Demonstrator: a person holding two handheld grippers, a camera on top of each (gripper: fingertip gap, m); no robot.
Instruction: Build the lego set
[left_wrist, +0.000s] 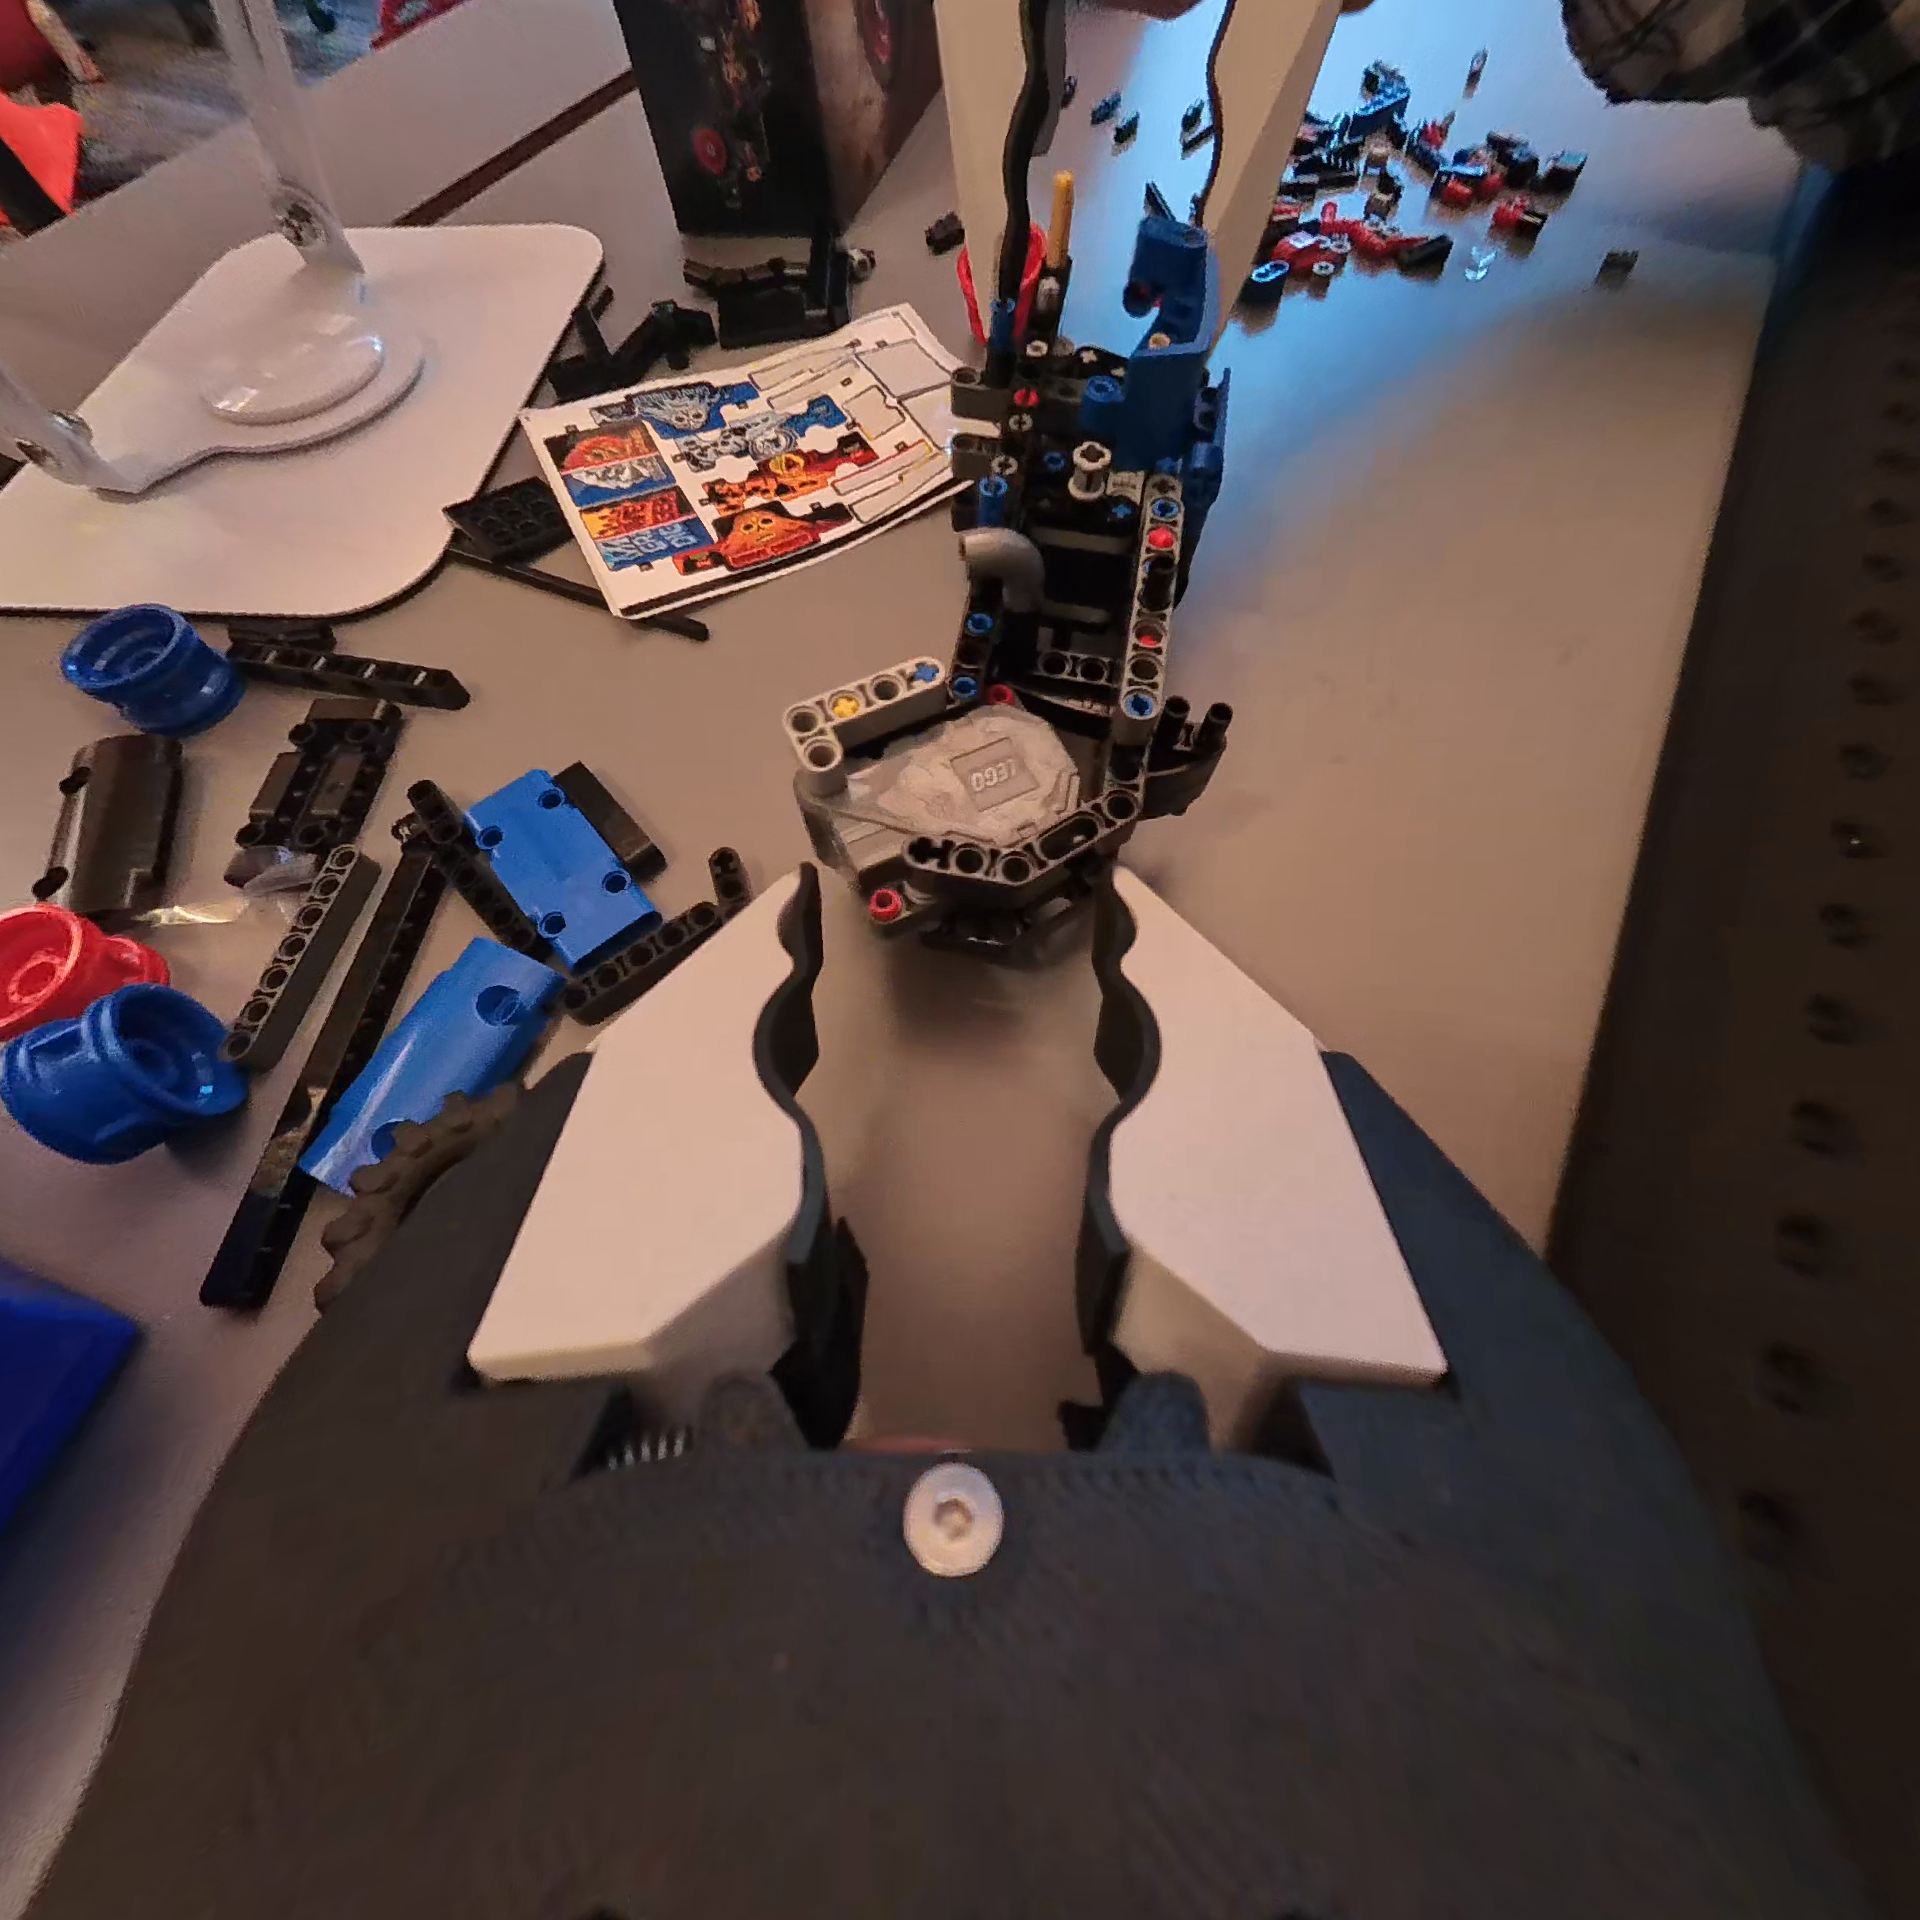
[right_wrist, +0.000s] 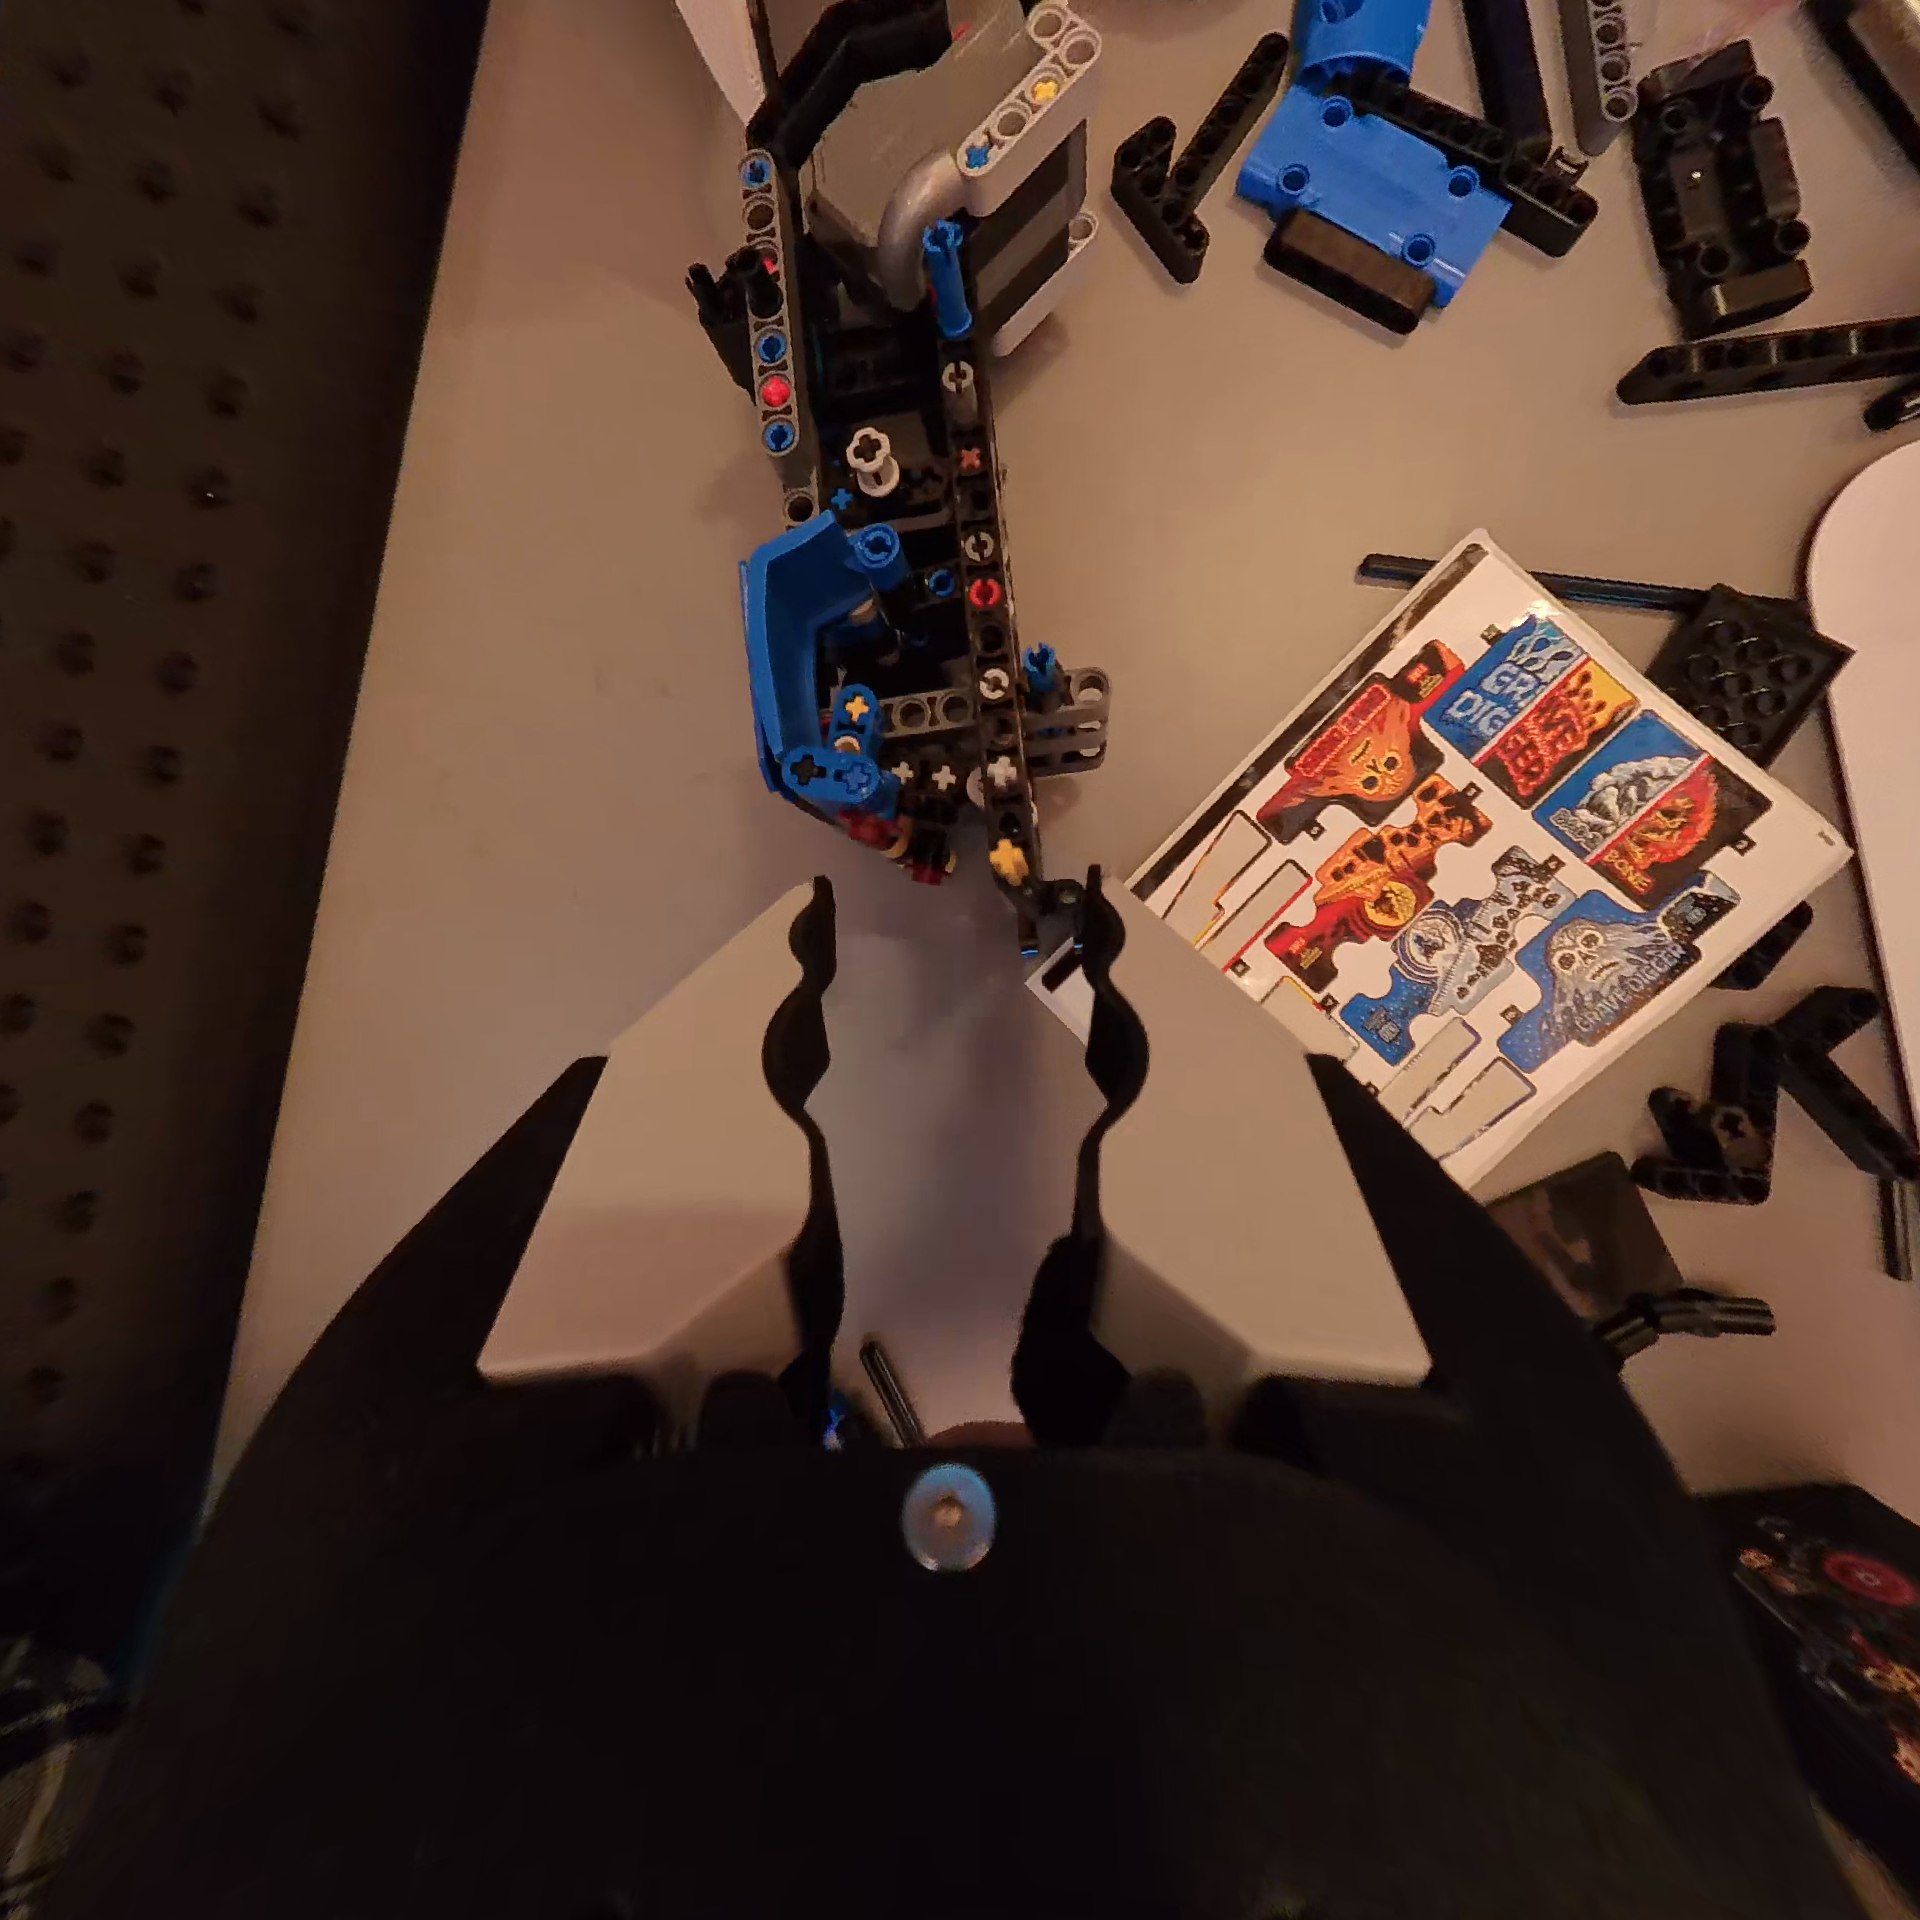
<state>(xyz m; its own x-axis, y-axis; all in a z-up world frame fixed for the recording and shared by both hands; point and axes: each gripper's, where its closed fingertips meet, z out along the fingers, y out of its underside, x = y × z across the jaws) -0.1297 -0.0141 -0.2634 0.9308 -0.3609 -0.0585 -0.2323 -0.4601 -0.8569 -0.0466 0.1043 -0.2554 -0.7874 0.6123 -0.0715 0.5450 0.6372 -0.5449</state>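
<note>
The part-built Lego chassis (left_wrist: 1081, 582), black beams with blue panels and a grey motor block (left_wrist: 966, 779), lies on the grey table. In the left wrist view its near end sits at the tips of my left gripper (left_wrist: 961, 899), which is open around it. My right gripper (left_wrist: 1127, 125) straddles its far end there. In the right wrist view the chassis (right_wrist: 914, 540) lies just beyond my right gripper (right_wrist: 961, 899), which is open. The end of its black beam (right_wrist: 1055, 899) touches the right fingertip. A white finger of the left gripper (right_wrist: 727, 52) shows at the far end.
A sticker sheet (left_wrist: 748, 457) (right_wrist: 1486, 862) lies beside the chassis. Blue wheel hubs (left_wrist: 145, 665), a red hub (left_wrist: 52, 966), blue panels (left_wrist: 561, 862) (right_wrist: 1371, 177) and black beams lie loose. The set's box (left_wrist: 769, 104), a white stand base (left_wrist: 260, 416), a pile of small parts (left_wrist: 1423, 177) and a dark studded mat (right_wrist: 156, 623) border the area. One gripper's finger ends stand about 15 cm off the other's.
</note>
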